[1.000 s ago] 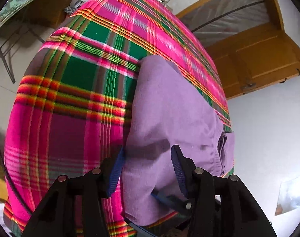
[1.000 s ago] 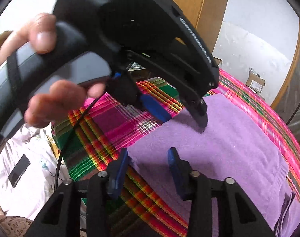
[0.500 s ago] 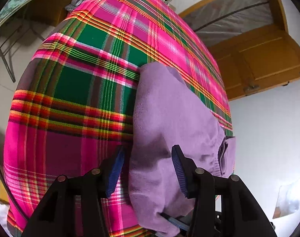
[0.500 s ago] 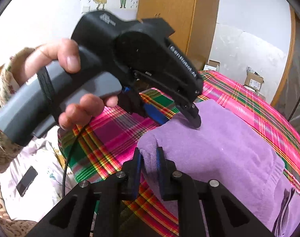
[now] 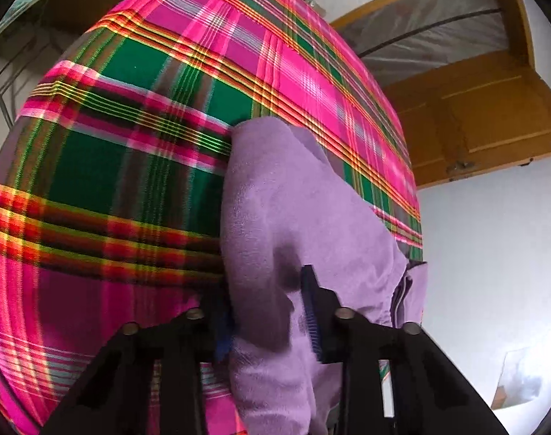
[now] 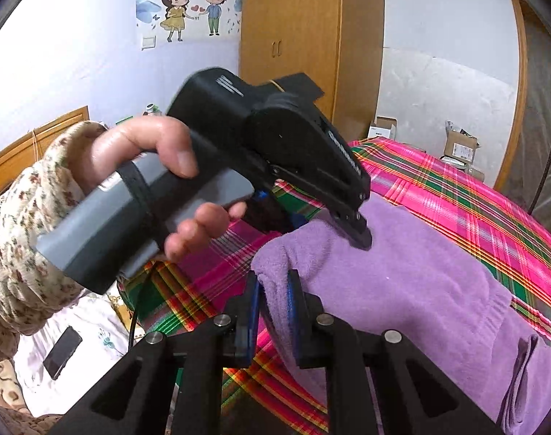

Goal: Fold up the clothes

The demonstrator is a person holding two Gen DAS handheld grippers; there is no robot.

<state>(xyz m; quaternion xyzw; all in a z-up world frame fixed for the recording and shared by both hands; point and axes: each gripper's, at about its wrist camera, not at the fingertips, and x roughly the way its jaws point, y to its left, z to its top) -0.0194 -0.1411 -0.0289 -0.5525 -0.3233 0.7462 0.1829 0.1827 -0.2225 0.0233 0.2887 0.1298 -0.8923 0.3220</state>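
A purple fleece garment [image 5: 293,210] lies on a bed with a pink and green plaid cover [image 5: 130,145]. My left gripper [image 5: 268,322] is shut on a thick fold at the garment's near edge, which bulges up between its fingers. In the right wrist view the same garment [image 6: 420,282] spreads away to the right. There my right gripper [image 6: 273,301] is shut on its near corner. The left gripper [image 6: 329,228], held in a person's hand [image 6: 148,152], pinches the edge just beyond. Both held corners are raised slightly off the cover.
The plaid cover [image 6: 456,195] runs on past the garment. A dark phone [image 6: 62,352] lies on white bedding at the lower left. A wooden wardrobe [image 6: 293,54] and cardboard boxes [image 6: 460,145] stand behind the bed. A wooden door [image 5: 492,116] is to the right.
My right gripper went from open to shut on the garment's corner. The left gripper's fingers closed in on the fold. The near edge has lifted and bunched up.
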